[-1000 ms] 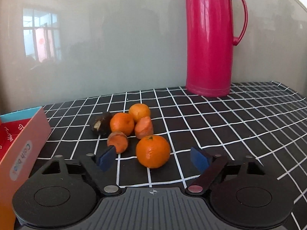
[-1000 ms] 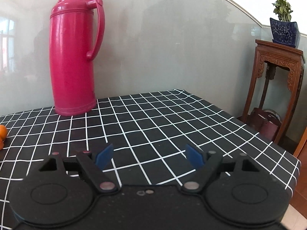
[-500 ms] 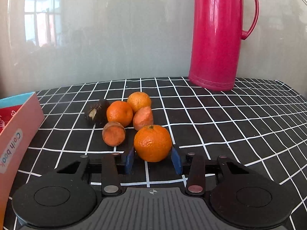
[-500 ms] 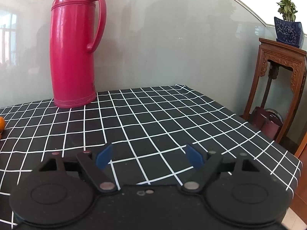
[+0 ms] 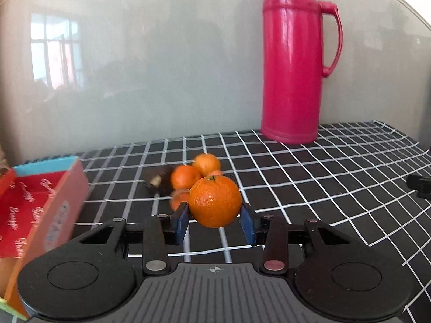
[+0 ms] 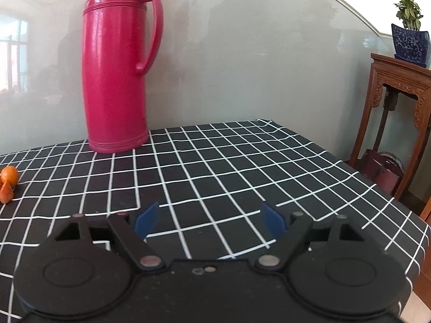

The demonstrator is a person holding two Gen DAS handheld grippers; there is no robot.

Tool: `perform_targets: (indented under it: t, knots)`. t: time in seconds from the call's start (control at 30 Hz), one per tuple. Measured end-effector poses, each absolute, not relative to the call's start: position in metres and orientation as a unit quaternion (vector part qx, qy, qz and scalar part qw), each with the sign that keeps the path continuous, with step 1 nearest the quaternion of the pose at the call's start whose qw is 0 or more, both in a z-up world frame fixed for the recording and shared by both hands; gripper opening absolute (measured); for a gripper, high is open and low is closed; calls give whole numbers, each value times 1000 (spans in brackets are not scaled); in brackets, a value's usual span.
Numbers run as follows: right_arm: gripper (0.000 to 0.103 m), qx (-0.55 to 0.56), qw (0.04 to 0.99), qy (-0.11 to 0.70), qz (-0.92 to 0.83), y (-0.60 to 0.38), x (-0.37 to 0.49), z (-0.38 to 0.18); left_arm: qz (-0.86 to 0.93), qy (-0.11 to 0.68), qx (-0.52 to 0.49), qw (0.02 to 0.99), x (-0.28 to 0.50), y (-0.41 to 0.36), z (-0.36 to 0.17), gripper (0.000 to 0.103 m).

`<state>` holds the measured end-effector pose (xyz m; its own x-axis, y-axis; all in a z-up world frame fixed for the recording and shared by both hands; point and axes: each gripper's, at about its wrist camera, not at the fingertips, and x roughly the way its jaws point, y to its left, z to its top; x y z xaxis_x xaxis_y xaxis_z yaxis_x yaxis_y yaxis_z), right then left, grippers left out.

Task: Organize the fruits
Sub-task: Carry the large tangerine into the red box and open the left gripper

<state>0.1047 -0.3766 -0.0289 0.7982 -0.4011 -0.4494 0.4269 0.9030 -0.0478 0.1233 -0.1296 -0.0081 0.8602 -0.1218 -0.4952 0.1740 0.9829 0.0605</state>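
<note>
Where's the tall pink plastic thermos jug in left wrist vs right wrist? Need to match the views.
Left wrist: tall pink plastic thermos jug stands upper right, at the far edge of the black grid-pattern tablecloth, handle to the right.
Right wrist: same jug stands upper left, handle to the right.
Shared landmark: the small orange fruits on the cloth.

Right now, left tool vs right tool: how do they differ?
The left tool is shut on the orange, blue pads pressing its sides; the right tool is open, with nothing between its pads. The left faces the fruit pile and the red box; the right faces bare checked tablecloth. Both have blue pads on black bodies.
</note>
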Motion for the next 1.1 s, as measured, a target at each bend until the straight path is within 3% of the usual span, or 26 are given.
perform_targets:
  t: [0.53, 0.97, 1.07, 1.1]
  knots:
    - [82, 6, 964, 218, -152, -286, 116, -8, 18, 226, 19, 974, 98, -1, 17, 41]
    - [82, -22, 970, 222, -99, -210, 130, -10, 112, 246, -14, 963, 93, 104, 1, 42]
    - [84, -27, 971, 221, -91, -200, 130, -10, 121, 248, -17, 961, 94, 114, -3, 43]
    - [84, -28, 971, 221, -89, -197, 131, -10, 125, 244, -16, 962, 93, 115, -2, 48]
